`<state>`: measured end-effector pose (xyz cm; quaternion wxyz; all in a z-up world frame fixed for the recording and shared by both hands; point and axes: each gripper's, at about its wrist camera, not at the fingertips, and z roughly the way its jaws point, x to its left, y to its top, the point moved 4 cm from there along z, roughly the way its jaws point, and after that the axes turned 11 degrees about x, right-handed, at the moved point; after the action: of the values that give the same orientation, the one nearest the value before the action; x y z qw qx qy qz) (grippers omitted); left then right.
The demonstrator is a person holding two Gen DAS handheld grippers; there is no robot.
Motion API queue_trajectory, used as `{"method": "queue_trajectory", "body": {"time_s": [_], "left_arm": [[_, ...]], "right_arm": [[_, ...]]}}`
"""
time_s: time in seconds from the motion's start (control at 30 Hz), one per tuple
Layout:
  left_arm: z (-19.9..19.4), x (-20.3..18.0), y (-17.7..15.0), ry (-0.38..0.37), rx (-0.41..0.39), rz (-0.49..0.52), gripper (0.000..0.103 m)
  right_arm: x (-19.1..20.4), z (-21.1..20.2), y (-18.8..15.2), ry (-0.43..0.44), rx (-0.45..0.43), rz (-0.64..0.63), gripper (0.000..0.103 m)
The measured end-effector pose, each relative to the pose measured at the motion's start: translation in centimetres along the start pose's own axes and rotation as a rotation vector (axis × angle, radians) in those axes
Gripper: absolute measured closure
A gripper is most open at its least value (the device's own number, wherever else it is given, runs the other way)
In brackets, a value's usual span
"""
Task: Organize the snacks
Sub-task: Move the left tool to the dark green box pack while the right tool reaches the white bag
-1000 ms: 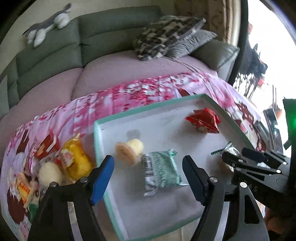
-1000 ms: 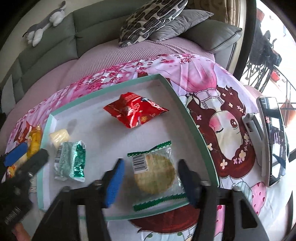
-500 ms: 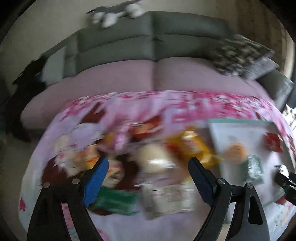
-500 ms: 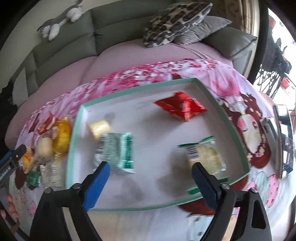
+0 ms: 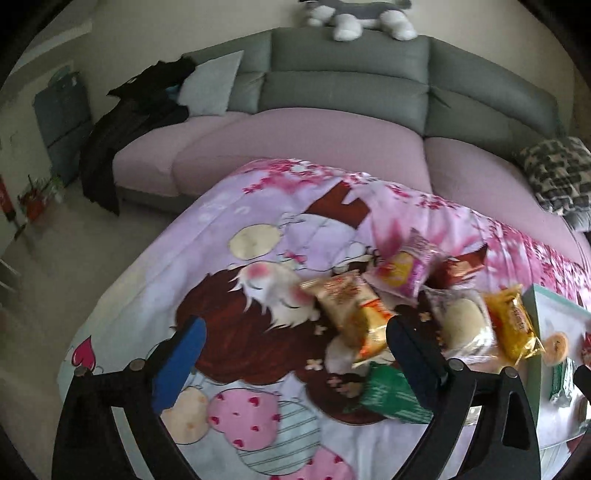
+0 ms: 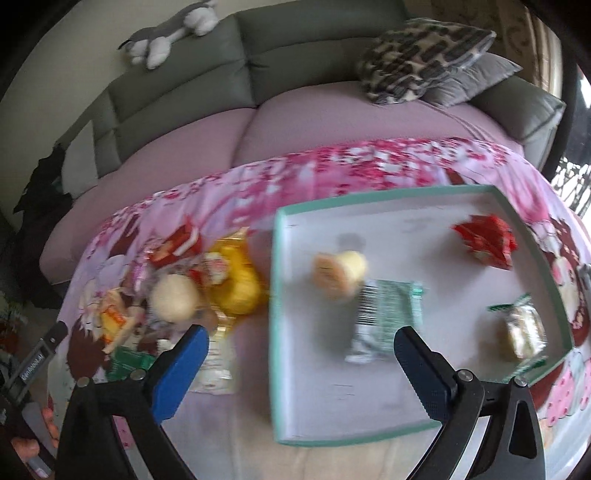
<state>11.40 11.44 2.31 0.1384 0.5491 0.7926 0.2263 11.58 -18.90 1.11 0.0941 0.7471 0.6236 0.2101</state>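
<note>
Looking along the left gripper [image 5: 293, 341], we see its jaws spread wide, having just been opening, with nothing between them but the pink cloth [image 5: 236, 229] covering the table. A heap of snacks lies just right of it: a tan packet [image 5: 345, 306], a pink packet [image 5: 406, 267], a clear-wrapped pale bun [image 5: 461, 321], a yellow packet [image 5: 511, 325] and a green packet [image 5: 388, 397] nearest our right finger. The heap touches the left edge of the tray [image 5: 532, 299].

Our right gripper [image 6: 301, 350] is also spread wide, its jaws having just been opening, empty, straddling the tray's [image 6: 275, 332] left edge. In the tray we see a small cake [image 6: 338, 273] and a green-and-silver packet [image 6: 384, 317] near the left edge, a red packet [image 6: 485, 240] by the far right corner, and a cookie packet [image 6: 521, 332] by the right edge. The snacks outside lie on the cloth just left of the tray, blurred. Behind stands a sofa [image 6: 295, 122] with a plush toy [image 6: 170, 33] on its back.
</note>
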Motion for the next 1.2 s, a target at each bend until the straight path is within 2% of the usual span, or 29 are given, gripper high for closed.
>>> {"method": "queue_trajectory", "body": {"time_s": [0.13,0.37,0.83,1.07,1.2], "left_arm": [[0.4,1.2,-0.1,-0.010,0.007,-0.027,0.004],[1.4,1.2,-1.0,-0.036,0.050,-0.012,0.004],[4.6,-0.9,-2.7,-0.063,0.168,0.048,0.004],[5.0,-2.6,-2.8,-0.142,0.195,0.077,0.004],[5.2,-3.8,-3.1,-0.221,0.215,0.097,0.004]], "right_arm": [[3.0,0.8,-0.2,0.029,0.013,-0.052,0.001],[6.6,2.6,-1.8,0.039,0.050,-0.123,0.001],[9.1,6.5,-4.0,0.038,0.134,-0.219,0.001],[9.3,8.5,-4.4,0.015,0.162,-0.238,0.001],[9.2,8.9,-4.5,-0.009,0.160,-0.249,0.002]]}}
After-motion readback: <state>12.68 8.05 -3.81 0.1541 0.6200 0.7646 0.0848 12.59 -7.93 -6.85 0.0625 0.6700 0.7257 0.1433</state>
